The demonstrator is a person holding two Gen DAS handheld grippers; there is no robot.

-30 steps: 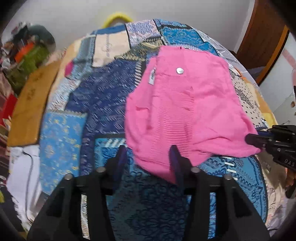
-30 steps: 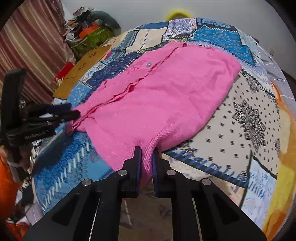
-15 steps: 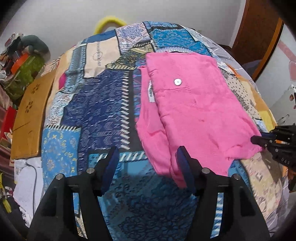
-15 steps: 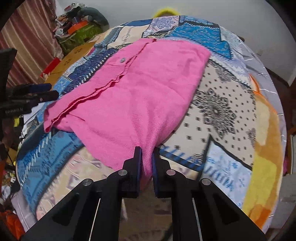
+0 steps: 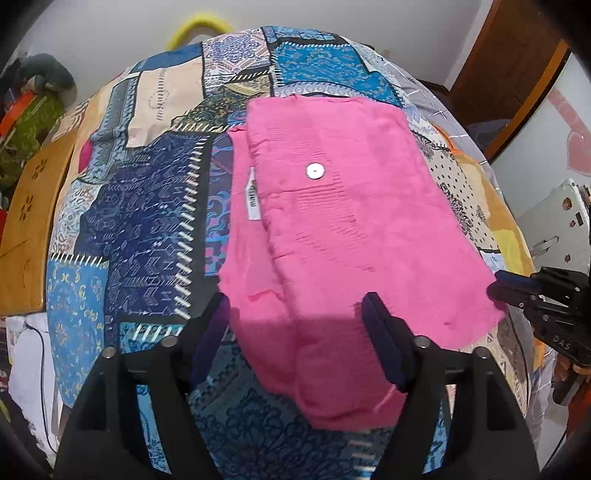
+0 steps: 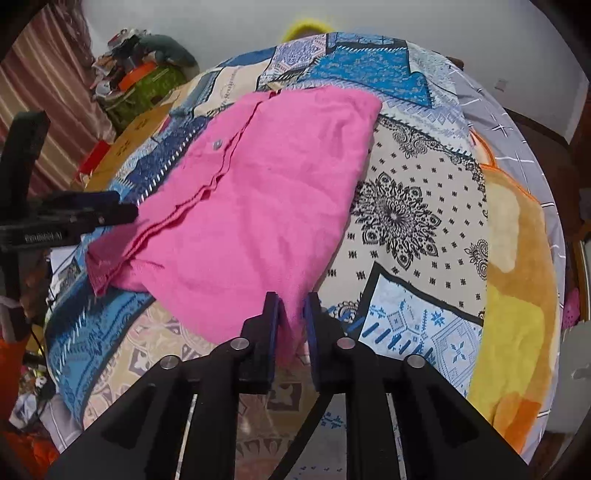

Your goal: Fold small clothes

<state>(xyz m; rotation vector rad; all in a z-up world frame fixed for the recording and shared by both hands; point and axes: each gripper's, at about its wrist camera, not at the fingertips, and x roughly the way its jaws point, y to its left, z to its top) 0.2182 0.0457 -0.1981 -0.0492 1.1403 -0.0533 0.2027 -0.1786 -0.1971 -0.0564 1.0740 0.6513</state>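
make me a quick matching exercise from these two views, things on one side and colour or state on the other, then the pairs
Things:
1. garment
2. button
3. left gripper
4. hoop behind the bed

Colour or state:
a. yellow
b. jaws wide, opening, garment hem between them
c. pink, lying on the patchwork bedspread
d. silver-white

Pairs: 1-c, 2-d, 3-b, 4-a
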